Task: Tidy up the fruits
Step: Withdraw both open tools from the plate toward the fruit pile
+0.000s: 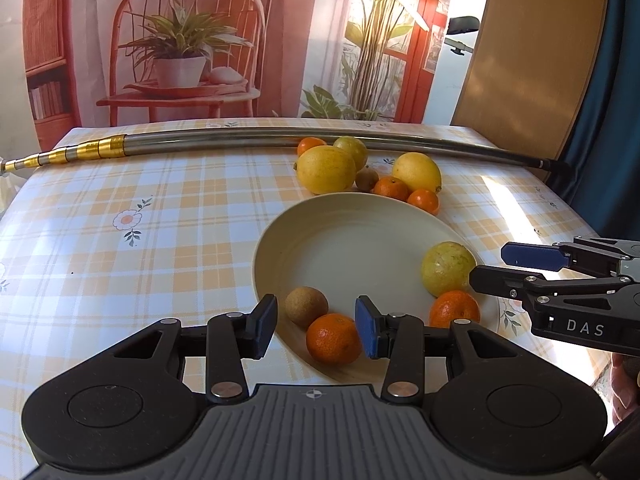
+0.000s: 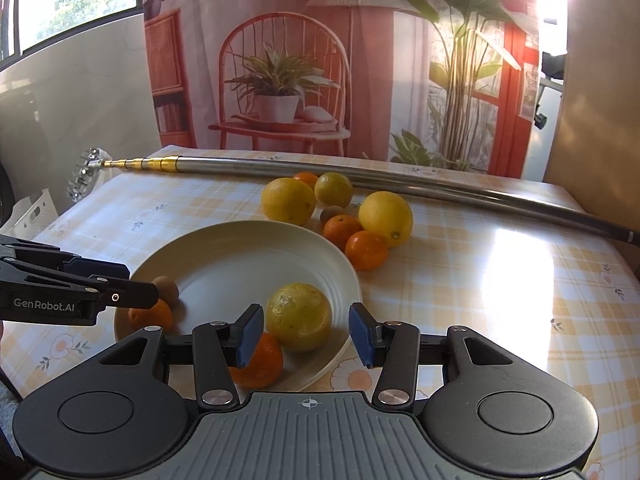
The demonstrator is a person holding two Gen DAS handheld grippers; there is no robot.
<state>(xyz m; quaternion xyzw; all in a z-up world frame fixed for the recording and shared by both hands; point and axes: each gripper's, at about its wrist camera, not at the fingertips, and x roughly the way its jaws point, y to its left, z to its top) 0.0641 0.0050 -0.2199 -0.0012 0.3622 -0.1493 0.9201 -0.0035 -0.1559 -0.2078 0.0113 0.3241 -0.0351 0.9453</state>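
Hovering over the near rim of the round cream plate (image 1: 280, 236), the left gripper (image 1: 316, 326) has its blue-padded fingers spread, holding nothing. Between and just beyond the fingers sit a small brown kiwi (image 1: 307, 306) at 11 o'clock of the gap and an orange mandarin (image 1: 334, 339) pressed close to the right pad; contact with that pad cannot be told.

Right gripper (image 2: 306, 334) likewise parted and empty. A round yellow-green citrus fruit (image 2: 299, 316) lies on the plate between its fingers, touching neither. A second orange mandarin (image 2: 262, 364) sits at 7 o'clock of that fruit, partly hidden behind the left pad.

Count on plate: one kiwi, two mandarins, one yellow-green citrus; four in all.

Count off plate, on the checked yellow-and-white worktop (image 1: 140, 208), clustered at 12 to 1 o'clock of the plate: three yellow lemons, the largest (image 1: 326, 169) nearest the rim; three mandarins, one (image 1: 311, 145) at the back against the pole; one more kiwi (image 1: 367, 179) wedged among them.

A long steel telescopic pole with gold bands (image 1: 240, 142) lies across the far edge of the worktop, behind the fruit cluster.
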